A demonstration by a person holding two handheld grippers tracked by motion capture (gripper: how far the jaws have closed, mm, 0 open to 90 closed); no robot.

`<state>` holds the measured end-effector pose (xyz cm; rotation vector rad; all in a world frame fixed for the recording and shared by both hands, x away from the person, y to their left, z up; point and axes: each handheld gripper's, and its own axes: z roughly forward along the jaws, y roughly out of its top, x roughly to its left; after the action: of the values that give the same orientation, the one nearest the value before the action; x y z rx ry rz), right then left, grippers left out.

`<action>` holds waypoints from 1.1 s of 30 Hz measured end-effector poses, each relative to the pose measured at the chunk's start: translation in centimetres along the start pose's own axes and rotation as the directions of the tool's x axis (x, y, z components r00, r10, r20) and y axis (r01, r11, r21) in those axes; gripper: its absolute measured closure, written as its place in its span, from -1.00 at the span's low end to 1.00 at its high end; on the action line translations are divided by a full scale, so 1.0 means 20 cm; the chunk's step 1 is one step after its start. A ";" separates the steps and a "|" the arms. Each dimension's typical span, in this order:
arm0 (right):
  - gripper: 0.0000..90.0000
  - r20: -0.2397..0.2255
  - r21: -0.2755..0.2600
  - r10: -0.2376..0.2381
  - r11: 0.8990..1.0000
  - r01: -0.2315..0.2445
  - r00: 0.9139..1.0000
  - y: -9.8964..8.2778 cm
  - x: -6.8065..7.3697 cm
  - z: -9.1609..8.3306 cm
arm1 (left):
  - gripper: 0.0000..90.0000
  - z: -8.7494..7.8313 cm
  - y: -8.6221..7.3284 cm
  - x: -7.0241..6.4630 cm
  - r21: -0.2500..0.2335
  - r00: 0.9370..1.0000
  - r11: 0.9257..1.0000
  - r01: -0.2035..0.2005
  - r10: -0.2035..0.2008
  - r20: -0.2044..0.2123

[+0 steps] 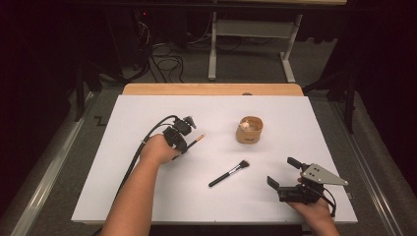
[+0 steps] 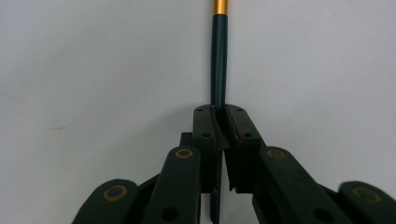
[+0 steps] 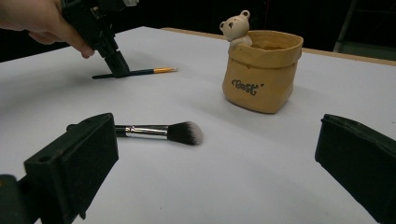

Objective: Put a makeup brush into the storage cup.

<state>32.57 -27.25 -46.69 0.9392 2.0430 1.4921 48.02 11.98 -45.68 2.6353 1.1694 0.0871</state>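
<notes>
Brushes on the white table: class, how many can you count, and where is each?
2. A slim brush with a gold ferrule is clamped in the left hand-held gripper; a fluffy makeup brush lies loose mid-table. The tan pot may hide more.

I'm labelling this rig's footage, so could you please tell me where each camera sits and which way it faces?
High view: above the person's side, looking forward and down on the white table; both forearms enter from below.
Left gripper view: on the left tool, looking along its jaws, clamped on a thin dark pencil-like brush.
Right gripper view: on the right tool, low, jaws wide apart, facing the bear pot.
Shared: the makeup brush appears in the high and right gripper views.
</notes>
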 end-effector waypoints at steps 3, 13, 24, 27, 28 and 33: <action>-0.99 0.000 0.000 0.000 1.000 0.000 1.000 0.00 0.00 0.00 | 0.85 0.00 0.00 0.00 0.000 1.000 1.000 0.002 -0.002 0.000; -0.99 -0.002 0.002 -0.003 1.000 0.003 1.000 0.00 0.00 0.00 | 0.87 0.00 0.00 0.00 -0.003 1.000 1.000 0.001 -0.001 -0.004; -0.99 0.002 0.000 -0.002 1.000 0.002 1.000 0.00 -0.01 -0.01 | 0.87 -0.05 -0.01 0.00 -0.023 1.000 1.000 0.012 -0.012 -0.005; -0.99 0.005 -0.004 -0.004 1.000 0.004 1.000 0.00 0.00 0.00 | 0.87 -0.06 -0.01 0.00 -0.031 1.000 0.999 0.009 -0.009 -0.003; -0.99 0.005 -0.004 -0.002 1.000 0.002 1.000 0.00 0.00 0.00 | 0.87 -0.06 -0.02 0.00 -0.032 1.000 0.999 0.004 -0.004 -0.003; -0.99 -0.003 -0.001 -0.005 1.000 0.005 1.000 0.00 0.00 0.00 | 0.87 -0.08 -0.02 -0.02 -0.038 1.000 0.999 -0.006 0.006 -0.006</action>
<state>32.55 -27.30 -46.67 0.9313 2.0449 1.4921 47.17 12.34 -44.26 2.6075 1.1500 0.1166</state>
